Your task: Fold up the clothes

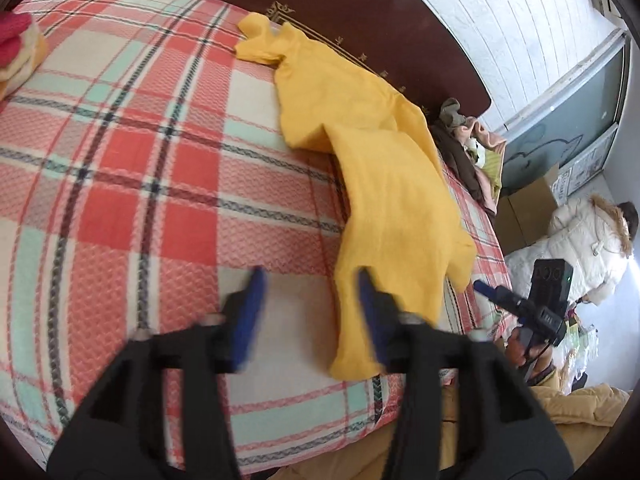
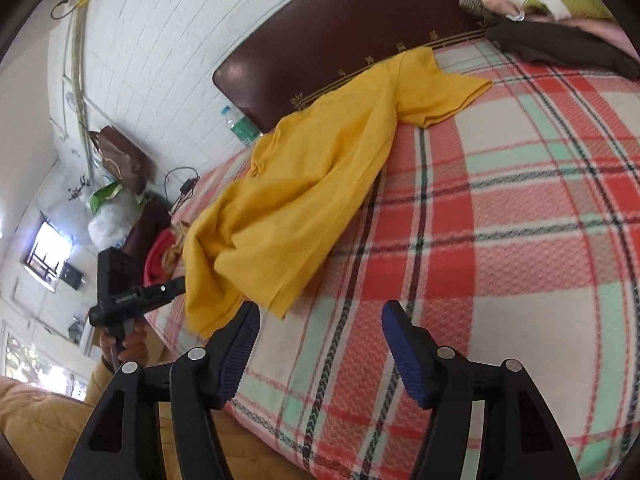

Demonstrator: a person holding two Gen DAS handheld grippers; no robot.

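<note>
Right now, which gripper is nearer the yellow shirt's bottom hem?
Left. The left gripper has one finger overlapping the yellow shirt at its hem; the right gripper hangs open just short of it, beside the hem.

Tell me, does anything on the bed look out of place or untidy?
Yes. The yellow shirt lies crumpled and unfolded, its far end riding up against the headboard. A loose heap of clothes sits at one corner of the bed. Both claws, left and right, are open and hold nothing.

Mustard-yellow shirt on red, cream and mint plaid blanket; blue-padded black grippers, maroon headboard.
</note>
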